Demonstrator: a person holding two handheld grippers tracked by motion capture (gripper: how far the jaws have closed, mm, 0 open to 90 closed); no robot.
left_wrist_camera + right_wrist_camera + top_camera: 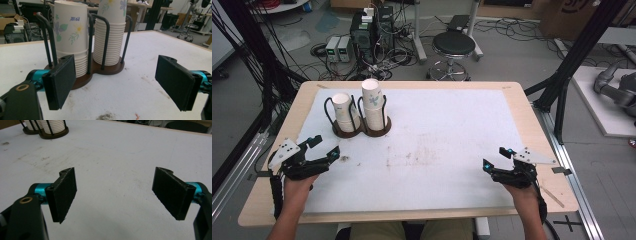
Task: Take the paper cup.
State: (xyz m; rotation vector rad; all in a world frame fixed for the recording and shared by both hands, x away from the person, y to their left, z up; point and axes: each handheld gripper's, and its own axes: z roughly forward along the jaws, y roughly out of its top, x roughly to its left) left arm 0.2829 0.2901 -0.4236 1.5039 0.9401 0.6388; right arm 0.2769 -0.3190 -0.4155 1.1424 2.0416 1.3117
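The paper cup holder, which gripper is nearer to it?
Left. The left gripper sits just in front of the paper cup holder, jaws open; the right gripper is far across the table.

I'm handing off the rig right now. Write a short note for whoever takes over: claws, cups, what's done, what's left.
Left claw: open, empty, low over the table's near left, pointing at the cup holder.
Right claw: open, empty, near right, far from the cups.
Cups: two stacks stand in the two-slot holder at far left; the short stack is left, the tall stack right.
Done: no cup pulled out, none loose on the mat.
Left: likely reach in with the left claw and take a cup from the nearer stack.
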